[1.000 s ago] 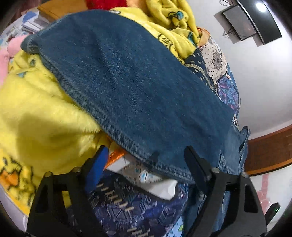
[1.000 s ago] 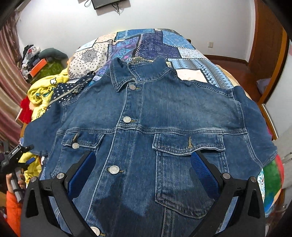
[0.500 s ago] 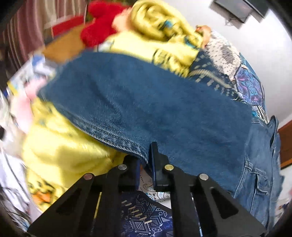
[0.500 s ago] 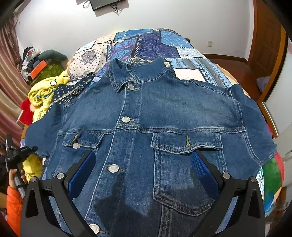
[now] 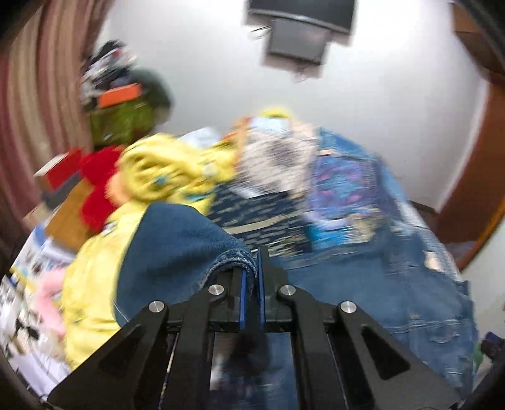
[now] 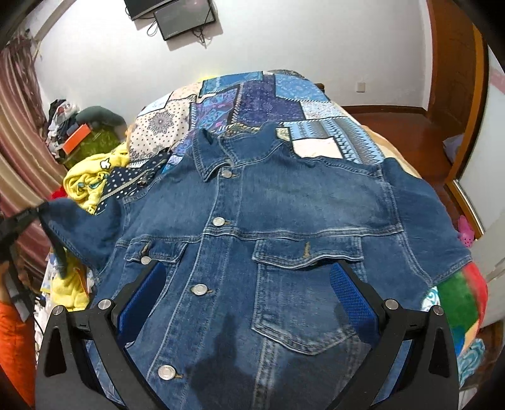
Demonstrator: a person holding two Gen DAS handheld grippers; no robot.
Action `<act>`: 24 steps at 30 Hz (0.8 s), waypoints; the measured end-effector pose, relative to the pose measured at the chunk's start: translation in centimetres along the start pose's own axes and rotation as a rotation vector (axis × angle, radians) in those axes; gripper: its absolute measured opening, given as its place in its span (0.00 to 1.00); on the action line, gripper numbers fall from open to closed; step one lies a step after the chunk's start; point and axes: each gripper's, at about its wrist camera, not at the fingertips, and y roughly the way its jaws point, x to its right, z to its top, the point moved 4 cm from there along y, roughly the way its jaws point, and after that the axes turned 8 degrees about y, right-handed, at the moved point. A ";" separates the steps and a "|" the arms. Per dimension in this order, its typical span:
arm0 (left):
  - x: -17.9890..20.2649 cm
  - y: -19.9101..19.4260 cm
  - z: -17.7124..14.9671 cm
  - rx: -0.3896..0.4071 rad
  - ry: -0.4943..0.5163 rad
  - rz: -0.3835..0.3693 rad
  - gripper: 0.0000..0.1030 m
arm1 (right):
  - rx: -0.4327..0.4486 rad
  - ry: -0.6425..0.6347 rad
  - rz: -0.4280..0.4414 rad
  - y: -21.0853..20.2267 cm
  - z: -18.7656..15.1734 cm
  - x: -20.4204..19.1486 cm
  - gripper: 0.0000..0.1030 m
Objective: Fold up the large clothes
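Observation:
A blue denim jacket (image 6: 284,227) lies front up, buttoned, on a patchwork bed (image 6: 271,94). My left gripper (image 5: 251,268) is shut on the cuff of the jacket's left sleeve (image 5: 176,249) and holds it lifted; the view is blurred by motion. In the right wrist view that sleeve (image 6: 79,227) rises to the left gripper (image 6: 28,217) at the left edge. My right gripper (image 6: 249,284) is open and empty, just above the jacket's lower front by the chest pocket (image 6: 306,252).
Yellow clothes (image 6: 88,179) and a red item (image 5: 98,186) are piled left of the bed. Cluttered shelves stand by striped curtains (image 6: 19,126). A screen (image 6: 183,19) hangs on the wall. A wooden door (image 6: 454,63) is at right. A colourful cloth (image 6: 457,302) hangs off the bed's right side.
My left gripper closed on the sleeve cuff and has lifted it, swinging up toward the room. The right gripper stayed open over the jacket, shifting slightly.

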 end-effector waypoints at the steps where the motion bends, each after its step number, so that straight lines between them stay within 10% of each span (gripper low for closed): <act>1: 2.0 -0.1 0.5 0.009 0.022 -0.041 0.04 | 0.005 0.004 -0.001 -0.2 0.0 0.2 1.00; 13: 22.2 5.8 -6.8 -0.240 0.314 -0.304 0.04 | 0.055 0.041 -0.019 -2.5 0.3 3.6 1.00; 24: 22.5 6.4 -12.3 -0.434 0.265 -0.362 0.23 | 0.070 0.057 -0.044 -3.3 0.2 5.6 1.00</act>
